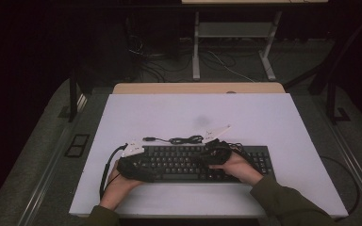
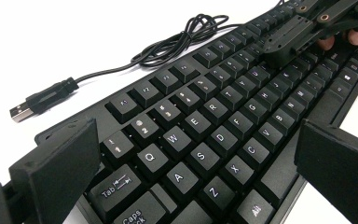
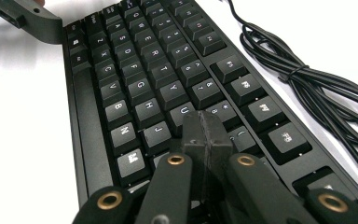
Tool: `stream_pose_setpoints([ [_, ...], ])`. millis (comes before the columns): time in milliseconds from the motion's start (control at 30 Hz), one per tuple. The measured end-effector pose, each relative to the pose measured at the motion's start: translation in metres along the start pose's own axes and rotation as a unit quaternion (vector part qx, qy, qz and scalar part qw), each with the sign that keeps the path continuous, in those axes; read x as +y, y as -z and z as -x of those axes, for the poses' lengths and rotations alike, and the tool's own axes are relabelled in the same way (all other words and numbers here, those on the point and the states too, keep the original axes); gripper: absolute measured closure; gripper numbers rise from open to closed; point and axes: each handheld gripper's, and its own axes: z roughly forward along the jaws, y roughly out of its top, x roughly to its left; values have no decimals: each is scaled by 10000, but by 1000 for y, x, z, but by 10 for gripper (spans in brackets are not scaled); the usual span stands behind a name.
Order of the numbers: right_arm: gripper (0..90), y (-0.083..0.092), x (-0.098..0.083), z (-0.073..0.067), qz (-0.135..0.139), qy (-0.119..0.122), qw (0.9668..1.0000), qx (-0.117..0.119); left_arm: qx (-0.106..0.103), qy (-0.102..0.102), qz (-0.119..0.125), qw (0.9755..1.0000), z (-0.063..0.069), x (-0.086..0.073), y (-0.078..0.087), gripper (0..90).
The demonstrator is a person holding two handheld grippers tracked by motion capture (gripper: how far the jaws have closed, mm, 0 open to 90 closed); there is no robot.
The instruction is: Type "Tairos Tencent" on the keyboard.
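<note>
High view: fixed above, facing forward-down, far. Left gripper view: low, close, looking between its spread jaws along keyboard (image 2: 214,126). Right gripper view: close behind its shut jaws. All share keyboard, cable (image 3: 307,88).

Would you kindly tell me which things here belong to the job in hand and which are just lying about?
In the job:
keyboard
right gripper, shut, tip on the keys
left gripper, open across the keyboard's end

Lying about:
coiled cable with USB plug
desk frame behind the table

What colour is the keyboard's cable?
Black. The keyboard cable lies coiled on the white table, ending in a USB plug; clearest in the left gripper view.
</note>
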Motion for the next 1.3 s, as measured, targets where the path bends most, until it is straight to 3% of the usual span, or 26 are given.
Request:
stream_pose_setpoints([
  [300, 805, 6, 0, 2, 165, -14, 9999, 25, -5, -31, 7, 10000, 0, 1, -1, 0],
  [567, 593, 10, 0, 2, 333, -50, 9994, 20, -35, -44, 31, 10000, 1, 2, -2, 31],
  [867, 382, 15, -3, 2, 422, -133, 9990, -96, -213, -88, 45, 9997, 1, 5, -6, 154],
  [1133, 308, 19, -7, 3, 484, -175, 9986, -151, -311, -150, 83, 9994, 2, 10, -10, 294],
  [1300, 289, 21, -9, 2, 476, -185, 9984, -236, -331, -150, 128, 9993, 2, 12, -11, 457],
])
